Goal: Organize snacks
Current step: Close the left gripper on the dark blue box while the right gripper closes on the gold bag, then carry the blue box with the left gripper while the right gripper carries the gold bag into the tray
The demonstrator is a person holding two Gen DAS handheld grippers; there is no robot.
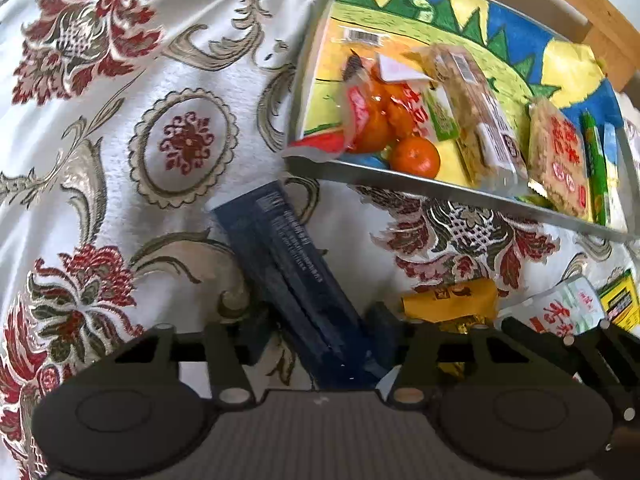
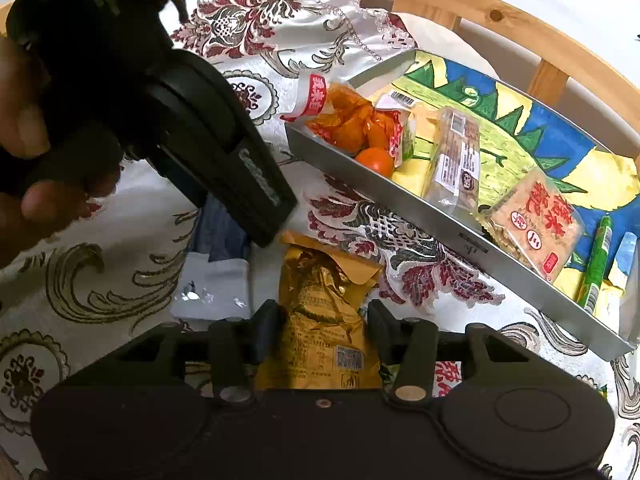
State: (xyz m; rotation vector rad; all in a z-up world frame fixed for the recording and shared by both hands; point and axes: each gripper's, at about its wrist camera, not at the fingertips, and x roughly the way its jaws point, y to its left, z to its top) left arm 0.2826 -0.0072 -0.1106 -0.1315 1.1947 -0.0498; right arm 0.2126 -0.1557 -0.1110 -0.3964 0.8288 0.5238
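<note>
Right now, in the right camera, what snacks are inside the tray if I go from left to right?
Orange snack bag → tangerine → clear wrapped cake bar → rice cracker pack → green stick → blue stick, all in the metal tray.

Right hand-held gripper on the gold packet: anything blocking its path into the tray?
Nothing visible on the cloth between the gold packet and the tray. The tray's near wall stands in the way, so the packet has to go over it. Open tray floor shows behind the rice cracker pack. The right hand-held gripper brackets the packet.
</note>
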